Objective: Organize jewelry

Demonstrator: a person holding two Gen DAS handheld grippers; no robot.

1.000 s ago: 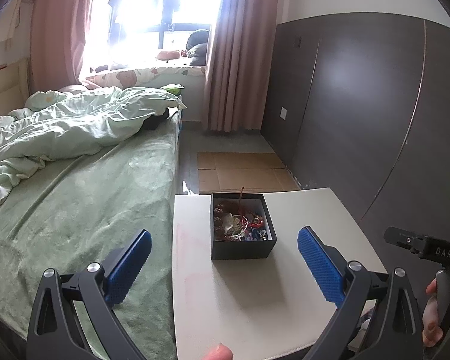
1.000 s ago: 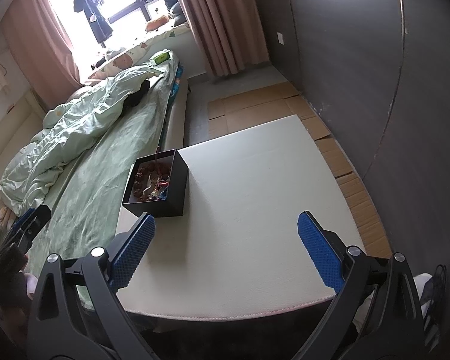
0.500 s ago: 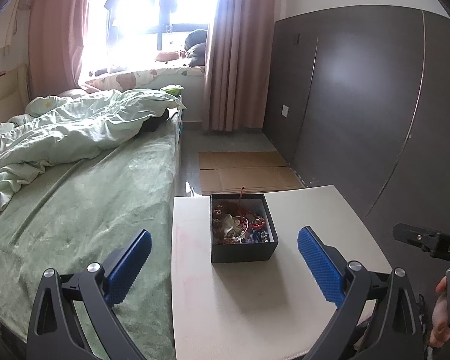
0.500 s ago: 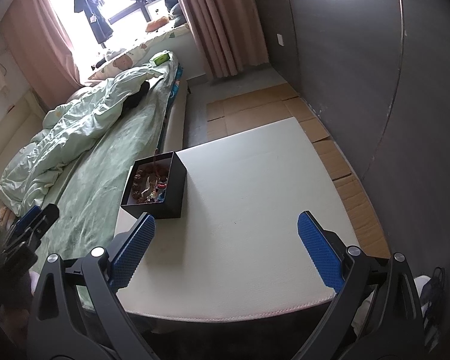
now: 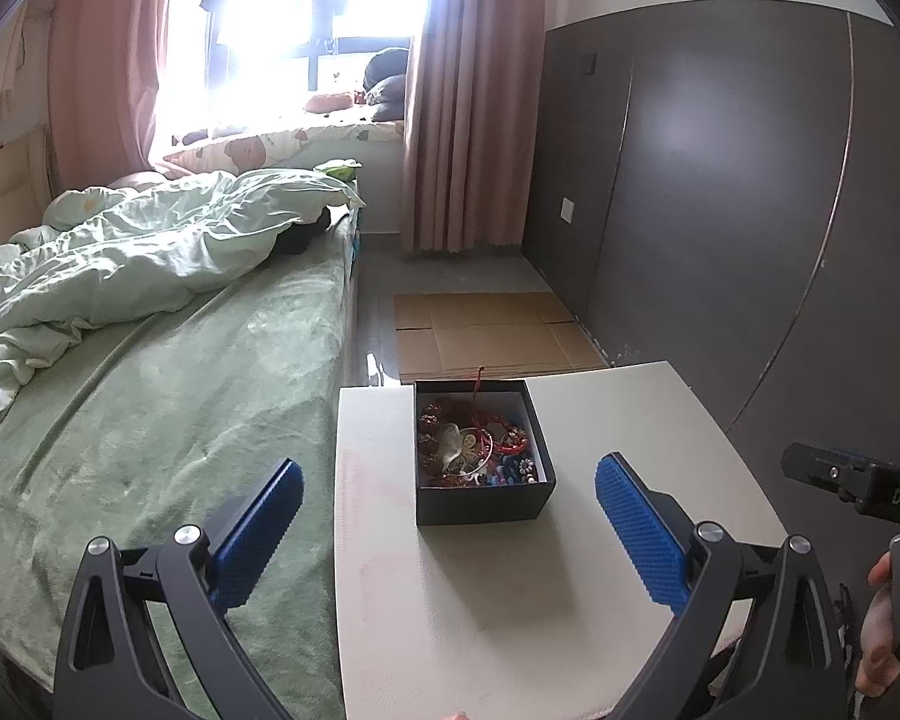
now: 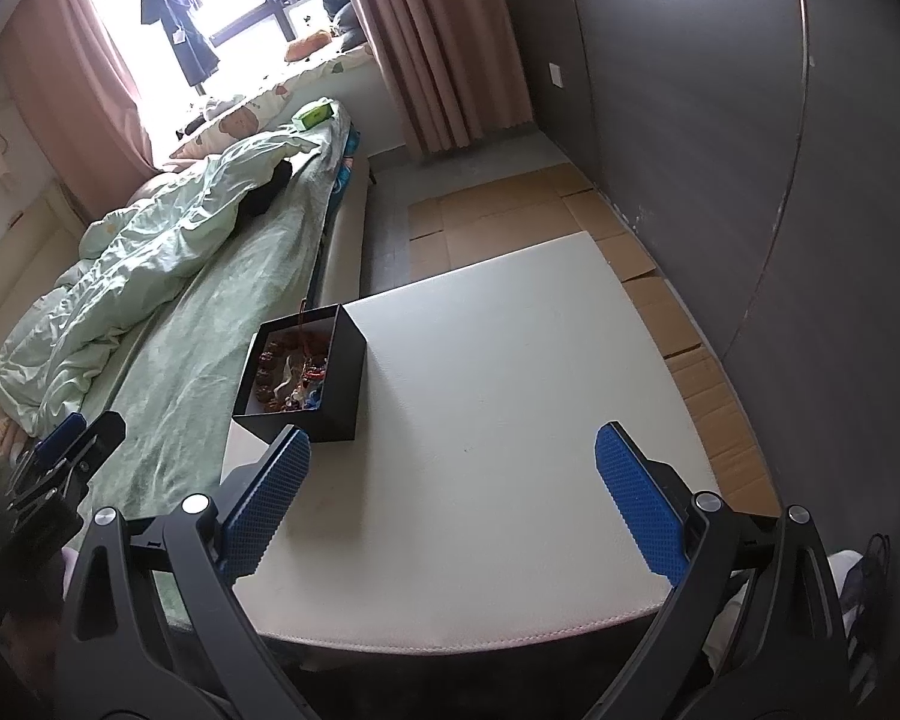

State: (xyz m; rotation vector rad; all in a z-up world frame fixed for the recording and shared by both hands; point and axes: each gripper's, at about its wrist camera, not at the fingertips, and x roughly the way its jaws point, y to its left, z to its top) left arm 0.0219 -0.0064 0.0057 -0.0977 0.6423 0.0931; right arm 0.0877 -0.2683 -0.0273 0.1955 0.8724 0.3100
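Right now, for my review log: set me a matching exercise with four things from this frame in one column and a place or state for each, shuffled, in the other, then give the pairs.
Things
1. black box
2. left gripper
3. flattened cardboard
4. pale green duvet

Places or states
A. lying on the floor beyond the white table
B. crumpled on the bed
C. open, holding nothing
D. on the table, lid off, full of tangled jewelry

Pairs: 1-D, 2-C, 3-A, 4-B
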